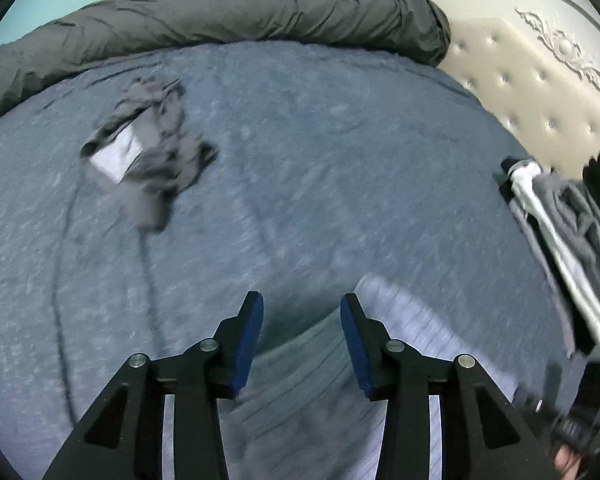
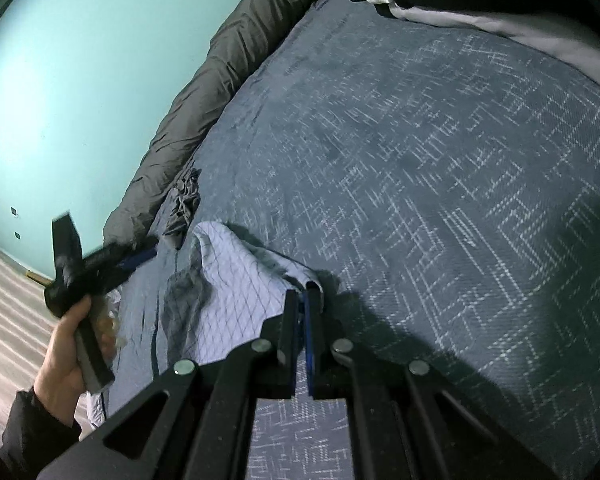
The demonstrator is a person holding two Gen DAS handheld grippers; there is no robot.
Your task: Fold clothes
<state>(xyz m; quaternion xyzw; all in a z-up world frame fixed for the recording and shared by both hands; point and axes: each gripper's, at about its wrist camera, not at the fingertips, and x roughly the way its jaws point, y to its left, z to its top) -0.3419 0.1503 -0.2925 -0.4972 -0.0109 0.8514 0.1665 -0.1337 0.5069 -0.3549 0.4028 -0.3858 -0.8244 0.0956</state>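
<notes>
On the near edge of the bed [image 2: 420,160]:
- right gripper [image 2: 302,300]: jaws clamped on a corner of the pale checked garment [image 2: 236,280].
- left gripper [image 1: 302,320]: jaws apart, empty, above that garment.
- crumpled grey garment [image 1: 152,152]: farther off, unfolded.
- risk: one-cornered hold may drag the fold askew.

Left gripper [image 1: 302,316] angled down, jaws apart, blue pads [image 1: 249,344] clear, nothing pinched. Seen from right cam: left hand [image 2: 66,356] wrapped round its handle, dark sleeve at wrist. Right gripper [image 2: 303,300] jaws pressed together, light checked cloth [image 2: 236,280] clamped btwn tips.
</notes>
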